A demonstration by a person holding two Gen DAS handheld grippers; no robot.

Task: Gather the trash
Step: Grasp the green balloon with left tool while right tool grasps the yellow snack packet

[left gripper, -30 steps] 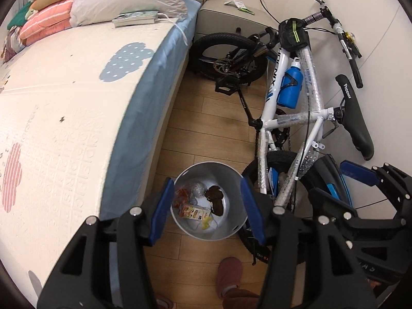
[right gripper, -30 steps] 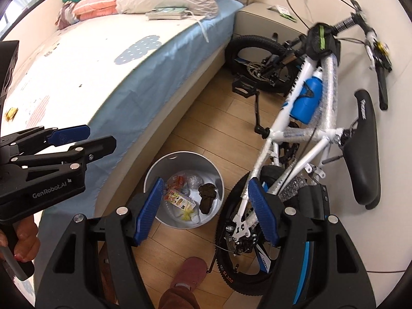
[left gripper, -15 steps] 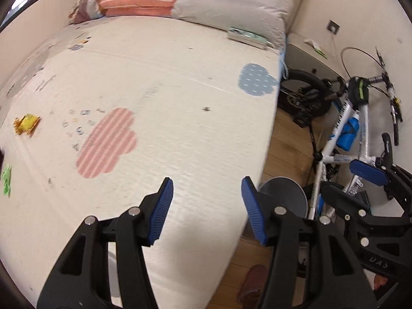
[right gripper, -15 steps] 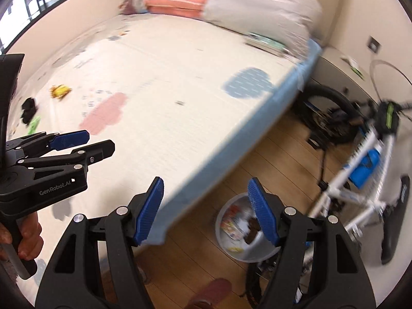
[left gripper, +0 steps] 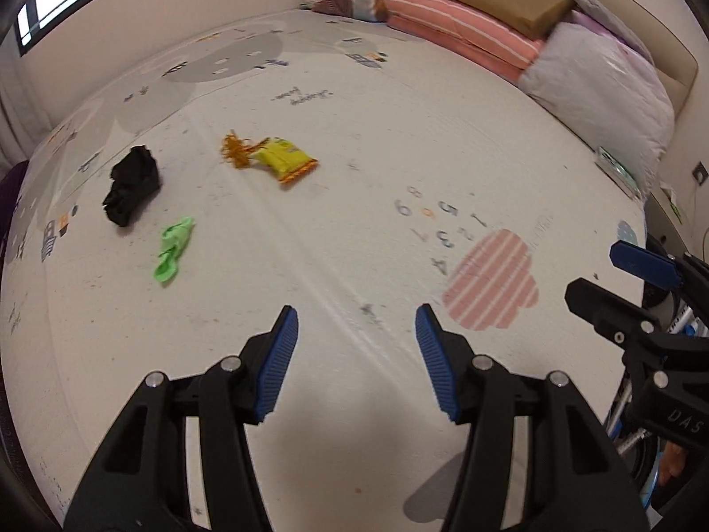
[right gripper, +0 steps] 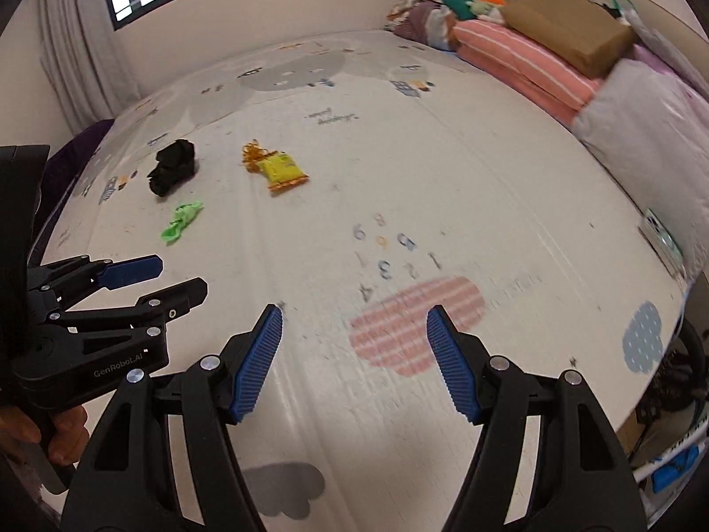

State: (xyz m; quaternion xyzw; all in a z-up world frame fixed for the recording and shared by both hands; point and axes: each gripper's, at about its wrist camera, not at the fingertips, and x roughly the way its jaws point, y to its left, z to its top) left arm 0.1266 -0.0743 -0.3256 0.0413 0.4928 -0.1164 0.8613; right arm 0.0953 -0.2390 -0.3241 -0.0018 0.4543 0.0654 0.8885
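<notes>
Hovering with fingers spread and empty, the left gripper (left gripper: pixel 354 354) and right gripper (right gripper: pixel 354 354) are risking snagging the white printed bed cover (left gripper: pixel 354 155) while pinching the thin crumpled green wrapper (left gripper: pixel 173 250).

Both grippers are black plastic with silver screws, ribbed blue fingers (left gripper: pixel 277 368) and white "GenRobot.AI" lettering.

Litter on mat (left gripper: pixel 336 204) (yellow wrapper (left gripper: pixel 287 162), black wad (left gripper: pixel 131 185))
</notes>
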